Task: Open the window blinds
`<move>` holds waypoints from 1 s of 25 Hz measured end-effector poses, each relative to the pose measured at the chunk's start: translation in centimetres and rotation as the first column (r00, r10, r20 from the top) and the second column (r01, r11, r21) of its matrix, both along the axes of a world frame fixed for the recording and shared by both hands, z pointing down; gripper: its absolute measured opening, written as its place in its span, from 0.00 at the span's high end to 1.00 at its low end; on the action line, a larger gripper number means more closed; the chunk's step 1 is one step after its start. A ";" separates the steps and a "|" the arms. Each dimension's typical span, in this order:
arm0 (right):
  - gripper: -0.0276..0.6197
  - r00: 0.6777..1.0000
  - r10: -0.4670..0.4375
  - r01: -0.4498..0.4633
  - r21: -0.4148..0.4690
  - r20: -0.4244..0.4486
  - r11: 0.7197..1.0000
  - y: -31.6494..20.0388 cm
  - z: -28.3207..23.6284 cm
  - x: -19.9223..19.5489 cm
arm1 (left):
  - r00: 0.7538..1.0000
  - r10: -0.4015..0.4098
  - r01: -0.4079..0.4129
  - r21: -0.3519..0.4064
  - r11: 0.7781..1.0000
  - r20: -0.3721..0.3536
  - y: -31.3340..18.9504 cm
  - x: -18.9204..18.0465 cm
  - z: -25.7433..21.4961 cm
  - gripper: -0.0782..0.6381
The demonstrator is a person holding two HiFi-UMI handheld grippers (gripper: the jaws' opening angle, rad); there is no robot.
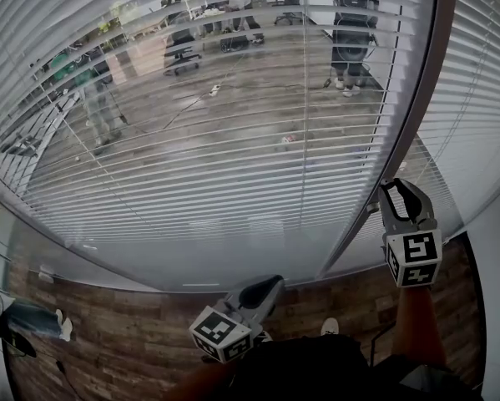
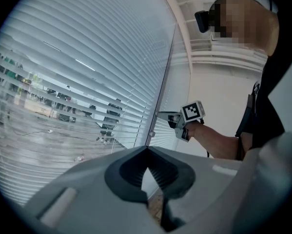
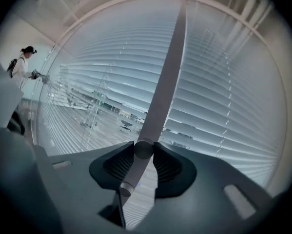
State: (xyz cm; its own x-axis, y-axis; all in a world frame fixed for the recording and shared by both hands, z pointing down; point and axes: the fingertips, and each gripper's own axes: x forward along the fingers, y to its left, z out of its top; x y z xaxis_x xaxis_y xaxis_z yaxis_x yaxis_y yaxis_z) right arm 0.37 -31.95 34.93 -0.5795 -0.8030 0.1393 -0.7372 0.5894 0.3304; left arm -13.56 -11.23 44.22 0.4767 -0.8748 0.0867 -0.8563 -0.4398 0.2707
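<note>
White blinds [image 1: 191, 165], slats tilted partly open

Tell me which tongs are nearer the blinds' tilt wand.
Right. The right tongs grip the wand between their pads. The left tongs are shut and empty, held lower and to the left, well clear of it.

Blinds [image 1: 191, 157] hang left and right of an upright window post [image 1: 418, 115], the wand [image 3: 133, 172] sits between the right gripper's [image 1: 396, 188] jaws just before that post, and the left gripper [image 1: 270, 285] is lower and leftward.
</note>
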 end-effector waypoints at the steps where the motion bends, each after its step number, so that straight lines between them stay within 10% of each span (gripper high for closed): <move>1: 0.73 0.999 0.006 -0.005 0.023 -0.038 1.000 0.0 0.0 0.0 | 1.000 0.000 0.000 0.000 1.000 0.001 0.0 0.0 0.0 0.89; 12: 0.73 0.920 0.118 -0.025 0.244 -0.375 0.969 0.2 0.5 -0.4 | 1.000 0.003 -0.003 0.000 1.000 0.008 -0.1 0.0 0.1 0.89; 25: 0.72 0.894 0.146 -0.021 0.286 -0.424 0.958 0.1 0.8 -0.1 | 1.000 0.007 -0.007 -0.001 1.000 0.017 -0.1 0.4 -0.1 0.89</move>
